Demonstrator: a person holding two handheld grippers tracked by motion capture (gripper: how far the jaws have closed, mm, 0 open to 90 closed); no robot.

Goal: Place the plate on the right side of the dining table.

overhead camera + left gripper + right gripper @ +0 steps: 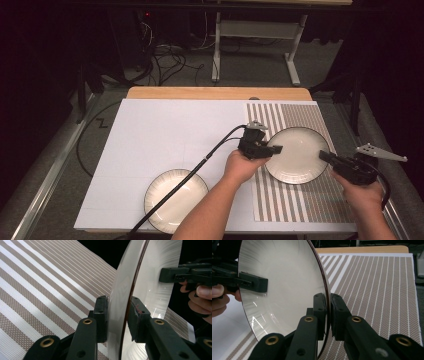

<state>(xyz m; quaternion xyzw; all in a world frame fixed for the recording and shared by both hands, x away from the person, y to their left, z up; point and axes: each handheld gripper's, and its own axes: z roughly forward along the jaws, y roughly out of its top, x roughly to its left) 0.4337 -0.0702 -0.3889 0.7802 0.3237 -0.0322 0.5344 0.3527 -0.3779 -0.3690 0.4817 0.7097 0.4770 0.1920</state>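
Right of centre in the high view, a white plate (pixel 298 156) with a dark rim sits over the striped placemat (pixel 300 200), and nothing lies in it. The left gripper (pixel 272 149) meets its left edge and the right gripper (pixel 324 155) its right edge. In the left gripper view the rim runs between the two black jaws, the right one against the plate's inner face, the left one close to its underside (whether that pad presses I cannot tell, a thin gap seems to show). In the right gripper view the jaws stand together, clamped on the rim of the plate (pixel 287 290), with the other gripper at the far edge, left of frame. A second plate (pixel 176 199), also bare, rests at the lower left of the white worktop (pixel 165 135), partly crossed by a black cable (pixel 200 165). Beyond the worktop's wooden far edge, the upper frame shows a grey floor (pixel 250 67), tangled wires (pixel 165 57) and a white table frame (pixel 260 30) in a dark room.
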